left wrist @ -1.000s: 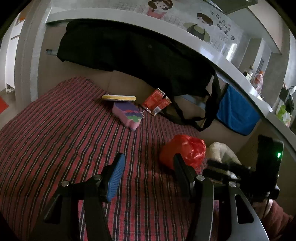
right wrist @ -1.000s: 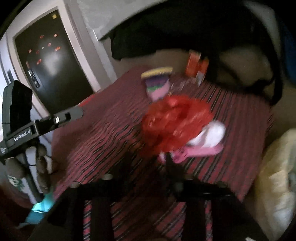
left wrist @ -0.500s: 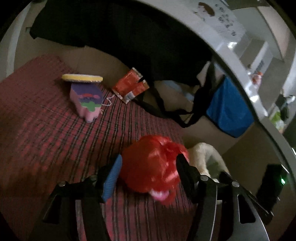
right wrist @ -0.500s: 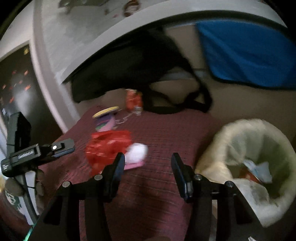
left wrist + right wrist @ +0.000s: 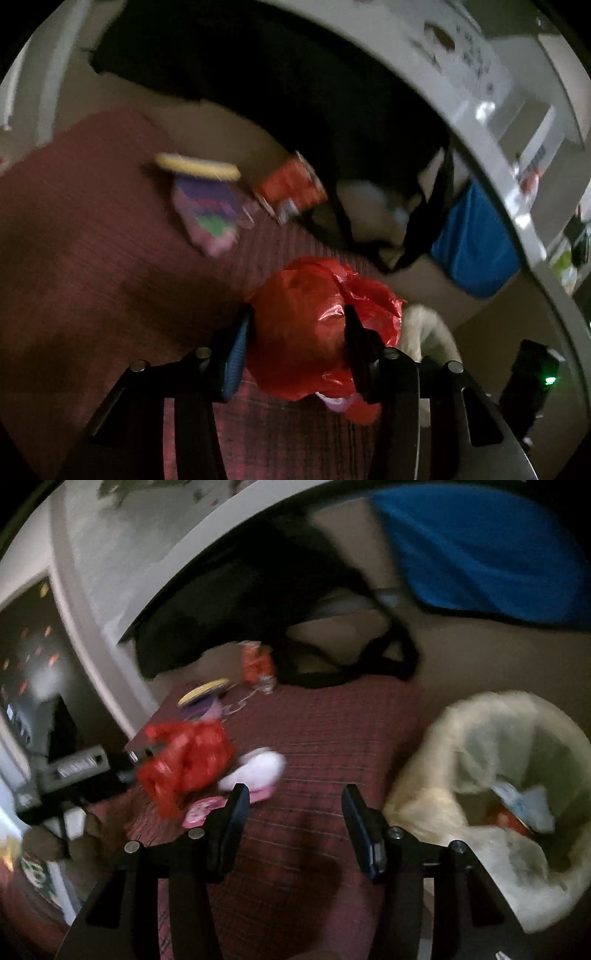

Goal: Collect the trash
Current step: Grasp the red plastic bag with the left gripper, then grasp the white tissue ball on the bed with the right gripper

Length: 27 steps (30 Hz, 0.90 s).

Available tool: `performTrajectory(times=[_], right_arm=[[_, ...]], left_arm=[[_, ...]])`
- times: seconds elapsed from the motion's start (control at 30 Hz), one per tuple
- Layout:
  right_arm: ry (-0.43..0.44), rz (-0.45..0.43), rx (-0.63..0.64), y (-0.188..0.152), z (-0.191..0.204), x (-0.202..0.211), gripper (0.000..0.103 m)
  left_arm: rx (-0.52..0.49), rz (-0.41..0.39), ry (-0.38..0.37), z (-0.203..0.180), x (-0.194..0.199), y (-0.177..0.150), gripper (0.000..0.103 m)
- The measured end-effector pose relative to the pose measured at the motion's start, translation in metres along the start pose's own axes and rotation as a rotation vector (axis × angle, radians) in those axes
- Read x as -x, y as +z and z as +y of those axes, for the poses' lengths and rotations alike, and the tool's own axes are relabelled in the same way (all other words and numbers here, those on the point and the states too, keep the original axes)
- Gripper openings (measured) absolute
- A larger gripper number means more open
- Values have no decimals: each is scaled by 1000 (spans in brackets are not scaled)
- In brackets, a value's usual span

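Observation:
A crumpled red plastic bag sits between the fingers of my left gripper. The jaws are closing, and both pads touch the bag's sides. In the right wrist view the same red bag is at the left, with a pink-and-white piece of trash and a pink wrapper beside it. My right gripper is open with nothing between its fingers, above the red striped cloth. A bin with a pale liner stands just to its right, with trash inside.
A purple pouch with a yellow rim and a red snack packet lie farther back on the cloth. A black bag hangs from the white ledge behind them. A blue cloth hangs to the right.
My left gripper moved forward to the red bag and narrowed its jaws around it. The right gripper swung right, away from the bag, and the bin came into view.

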State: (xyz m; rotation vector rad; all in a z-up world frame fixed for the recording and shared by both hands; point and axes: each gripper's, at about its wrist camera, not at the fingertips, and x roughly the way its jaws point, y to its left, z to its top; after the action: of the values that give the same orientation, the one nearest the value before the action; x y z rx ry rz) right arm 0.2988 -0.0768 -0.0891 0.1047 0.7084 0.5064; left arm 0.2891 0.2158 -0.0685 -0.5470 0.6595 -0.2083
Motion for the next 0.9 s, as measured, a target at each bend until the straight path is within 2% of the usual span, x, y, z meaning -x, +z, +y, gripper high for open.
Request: performTrajectory(times=[0.17,0.37,0.43,0.47,0.5,0.63,0.77,0.9], right_arm=[[-58,45,134,17,31,-42,49],[-103,145,76,25,20,-97,48],[-86,173,48,22,15,-103,44],[-70,159,61,22,18,-99,36],[-56,154,83,22,23,-95,23],[-24,111,182,24,49,-72,21],[25,44,187,35,63,-43,20],[39,-28,176,50,69,-12,20]], left_arm=[[-65,-130,149,16,51,6,48],[-46,-173,236,46,78,4,48],[-20,-174,243,55,79,1,48],[-2,-174,245,60,79,1,48],[9,-173,247,62,78,0,48],[31,-166,241,62,73,-3,48],[-4,-166,235,48,74,-8,48],[-75,-204,235,20,82,-8,48]])
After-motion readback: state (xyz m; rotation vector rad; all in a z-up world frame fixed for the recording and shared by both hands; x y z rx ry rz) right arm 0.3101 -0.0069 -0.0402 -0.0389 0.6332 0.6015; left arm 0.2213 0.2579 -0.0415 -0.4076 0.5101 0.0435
